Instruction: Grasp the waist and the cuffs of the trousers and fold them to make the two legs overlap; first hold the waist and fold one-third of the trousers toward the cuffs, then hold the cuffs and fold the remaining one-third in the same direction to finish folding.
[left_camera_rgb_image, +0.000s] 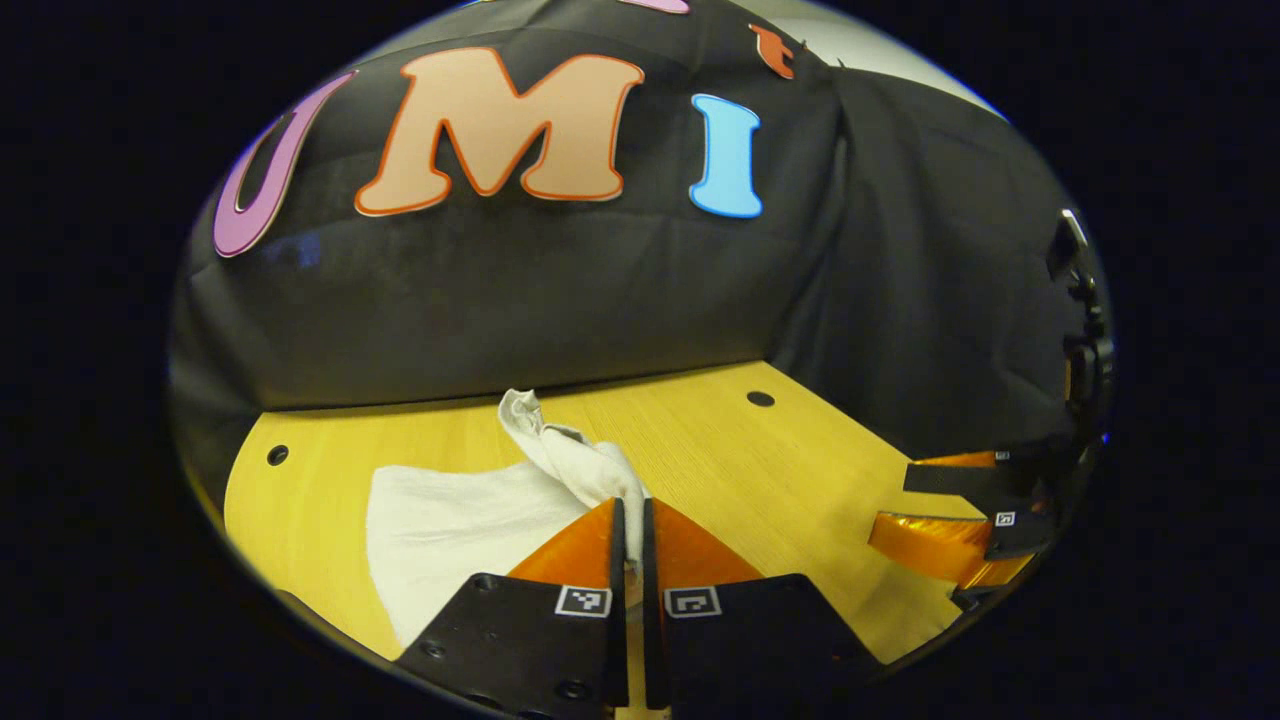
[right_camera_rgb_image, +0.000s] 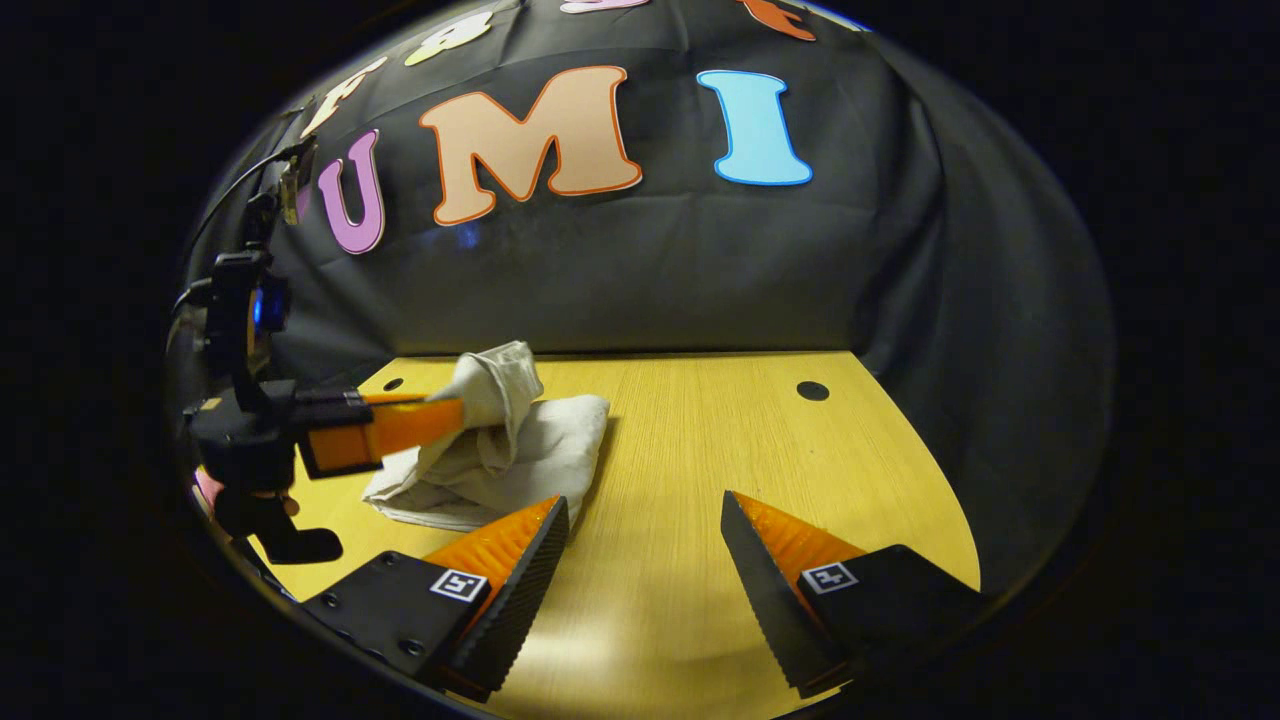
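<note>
The white trousers (left_camera_rgb_image: 450, 520) lie folded in a small pile on the wooden table (left_camera_rgb_image: 720, 450). My left gripper (left_camera_rgb_image: 632, 515) is shut on one end of the cloth and holds that end lifted above the pile. In the right gripper view the same trousers (right_camera_rgb_image: 520, 450) sit at the left of the table, with the left gripper (right_camera_rgb_image: 455, 415) pinching a raised flap from the left. My right gripper (right_camera_rgb_image: 645, 510) stands open over bare table to the right of the trousers, with nothing between its fingers. It also appears at the right edge of the left gripper view as the right gripper (left_camera_rgb_image: 925, 500).
The table (right_camera_rgb_image: 720, 470) has round holes in its top, one hole (right_camera_rgb_image: 812, 390) at the far right and one hole (left_camera_rgb_image: 277, 455) at the far left. The black cloth wall closes the back and right sides. A hand (right_camera_rgb_image: 240, 500) holds the left gripper.
</note>
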